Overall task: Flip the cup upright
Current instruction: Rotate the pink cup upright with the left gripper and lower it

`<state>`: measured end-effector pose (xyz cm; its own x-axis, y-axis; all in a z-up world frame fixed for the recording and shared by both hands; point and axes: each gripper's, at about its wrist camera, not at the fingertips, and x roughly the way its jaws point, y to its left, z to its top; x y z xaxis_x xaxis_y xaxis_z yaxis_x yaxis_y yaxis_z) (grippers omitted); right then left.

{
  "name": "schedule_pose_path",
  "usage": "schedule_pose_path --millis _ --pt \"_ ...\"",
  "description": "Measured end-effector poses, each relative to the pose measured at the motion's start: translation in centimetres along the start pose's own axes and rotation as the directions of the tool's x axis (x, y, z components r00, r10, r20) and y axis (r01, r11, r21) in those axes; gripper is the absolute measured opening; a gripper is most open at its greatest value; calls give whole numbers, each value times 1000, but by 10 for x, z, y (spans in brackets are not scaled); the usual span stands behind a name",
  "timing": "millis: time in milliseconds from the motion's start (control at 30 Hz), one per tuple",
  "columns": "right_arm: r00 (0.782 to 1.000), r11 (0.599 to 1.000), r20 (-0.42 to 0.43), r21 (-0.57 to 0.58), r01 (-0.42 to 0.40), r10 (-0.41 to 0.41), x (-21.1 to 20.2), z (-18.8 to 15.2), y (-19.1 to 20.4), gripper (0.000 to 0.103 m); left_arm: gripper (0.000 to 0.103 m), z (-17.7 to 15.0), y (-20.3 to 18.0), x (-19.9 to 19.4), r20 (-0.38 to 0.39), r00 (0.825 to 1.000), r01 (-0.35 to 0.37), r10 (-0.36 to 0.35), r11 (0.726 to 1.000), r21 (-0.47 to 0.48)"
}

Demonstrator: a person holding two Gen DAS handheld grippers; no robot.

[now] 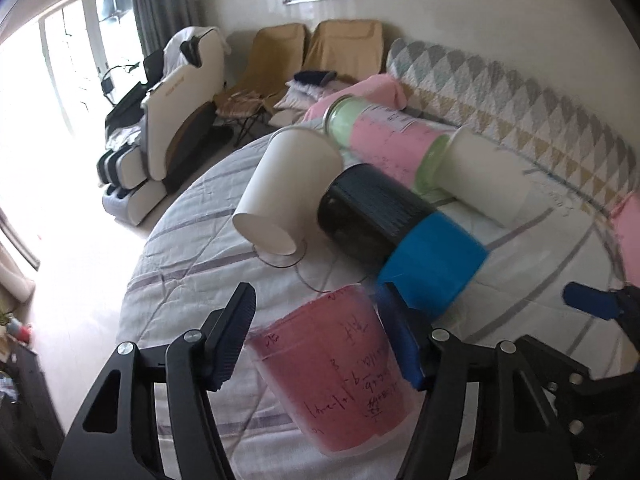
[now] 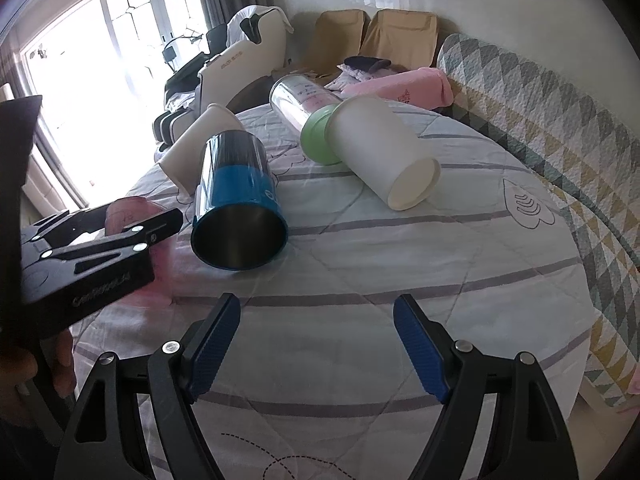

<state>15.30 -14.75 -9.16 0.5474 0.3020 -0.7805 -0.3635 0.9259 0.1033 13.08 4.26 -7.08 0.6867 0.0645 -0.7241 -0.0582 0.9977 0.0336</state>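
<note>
A pink translucent cup [image 1: 340,368] with handwriting lies tilted on the quilted table, between the fingers of my left gripper [image 1: 320,336]. The jaws are spread wide; the right finger [image 1: 400,340] looks to touch the cup, the left finger [image 1: 234,340] stands apart from it. In the right wrist view the left gripper body hides most of the pink cup [image 2: 128,208]. My right gripper [image 2: 316,348] is open and empty over the near part of the table.
On the quilt-covered table [image 2: 400,280] lie a black and blue metal cup [image 2: 240,208], two white paper cups [image 2: 380,152] [image 1: 284,188] and a clear jar with a green lid [image 2: 308,116]. A sofa [image 2: 560,140] runs along the right.
</note>
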Motion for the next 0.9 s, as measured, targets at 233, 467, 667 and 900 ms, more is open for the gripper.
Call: schedule_pose_path --millis 233,467,667,900 --pt "1000 1000 1 8 5 -5 -3 -3 1 80 64 -7 8 -20 74 995 70 -70 998 2" --pt "1000 1000 -3 17 7 -7 -3 -7 -2 80 61 -13 -11 -31 110 989 94 -100 994 51" --pt "1000 1000 -2 25 9 -9 -5 -11 -4 80 62 -20 -17 -39 119 986 110 -117 992 61" --pt "1000 1000 -4 7 18 -17 -10 -18 1 80 97 -23 -17 -49 116 981 156 -157 988 23"
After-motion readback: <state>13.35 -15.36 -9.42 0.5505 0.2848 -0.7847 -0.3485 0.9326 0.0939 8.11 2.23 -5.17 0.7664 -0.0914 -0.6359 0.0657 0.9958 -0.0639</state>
